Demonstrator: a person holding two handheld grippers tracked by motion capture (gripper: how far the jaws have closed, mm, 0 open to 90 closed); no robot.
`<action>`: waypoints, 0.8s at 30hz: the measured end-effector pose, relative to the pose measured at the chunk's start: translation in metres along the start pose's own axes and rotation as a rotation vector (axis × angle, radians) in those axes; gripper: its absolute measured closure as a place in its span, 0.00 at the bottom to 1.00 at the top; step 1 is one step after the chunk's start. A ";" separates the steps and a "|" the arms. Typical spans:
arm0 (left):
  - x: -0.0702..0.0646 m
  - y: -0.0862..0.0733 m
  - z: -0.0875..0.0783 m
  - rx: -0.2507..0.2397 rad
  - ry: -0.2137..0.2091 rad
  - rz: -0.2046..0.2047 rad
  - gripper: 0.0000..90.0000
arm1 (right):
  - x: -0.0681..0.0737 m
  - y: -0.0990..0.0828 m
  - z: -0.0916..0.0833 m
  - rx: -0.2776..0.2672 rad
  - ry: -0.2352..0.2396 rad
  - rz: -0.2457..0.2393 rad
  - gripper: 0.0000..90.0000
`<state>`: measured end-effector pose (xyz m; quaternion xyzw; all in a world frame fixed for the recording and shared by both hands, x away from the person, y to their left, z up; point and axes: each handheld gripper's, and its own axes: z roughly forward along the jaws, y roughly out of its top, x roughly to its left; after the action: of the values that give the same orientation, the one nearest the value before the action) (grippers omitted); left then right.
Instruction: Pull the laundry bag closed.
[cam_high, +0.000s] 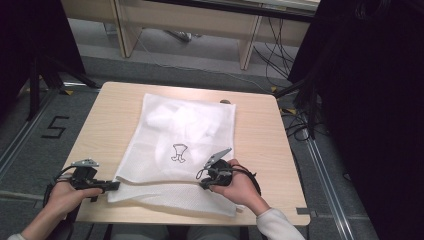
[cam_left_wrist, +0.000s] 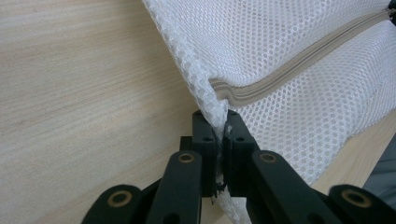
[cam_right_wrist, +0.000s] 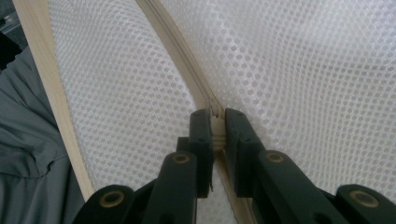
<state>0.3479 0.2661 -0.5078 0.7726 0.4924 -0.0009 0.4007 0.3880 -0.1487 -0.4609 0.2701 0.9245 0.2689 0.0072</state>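
While left tool (cam_left_wrist: 218, 140) pinches mesh bag (cam_high: 185, 135) edge, right tool (cam_right_wrist: 215, 133) grips zipper (cam_right_wrist: 212, 122).

White honeycomb-mesh laundry bag (cam_high: 185, 145) with a black outline drawing ahead of the black right gripper (cam_high: 204, 184); beige zipper (cam_left_wrist: 299, 65) by the black left gripper (cam_left_wrist: 220, 122); pale wood-grain table (cam_high: 260, 140)

1. A pale wood surface (cam_high: 260, 130) with rounded corners stands on grey floor (cam_high: 50, 150).
2. A black "5" marking (cam_high: 55, 126) lies on the floor to its left.
3. Black cables (cam_high: 277, 47) trail beneath light wooden furniture (cam_high: 200, 22) beyond.
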 end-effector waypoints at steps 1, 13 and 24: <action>0.000 0.000 0.000 0.000 0.000 -0.001 0.94 | 0.000 -0.001 0.000 0.002 -0.003 0.000 0.92; 0.000 0.000 0.000 -0.003 -0.001 -0.006 0.94 | -0.004 -0.007 -0.003 -0.003 -0.005 0.003 0.92; 0.000 0.000 0.000 0.000 -0.001 -0.003 0.94 | -0.007 -0.013 -0.007 0.001 -0.007 0.019 0.92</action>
<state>0.3480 0.2661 -0.5081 0.7720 0.4934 -0.0018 0.4007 0.3863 -0.1644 -0.4625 0.2799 0.9219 0.2679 0.0076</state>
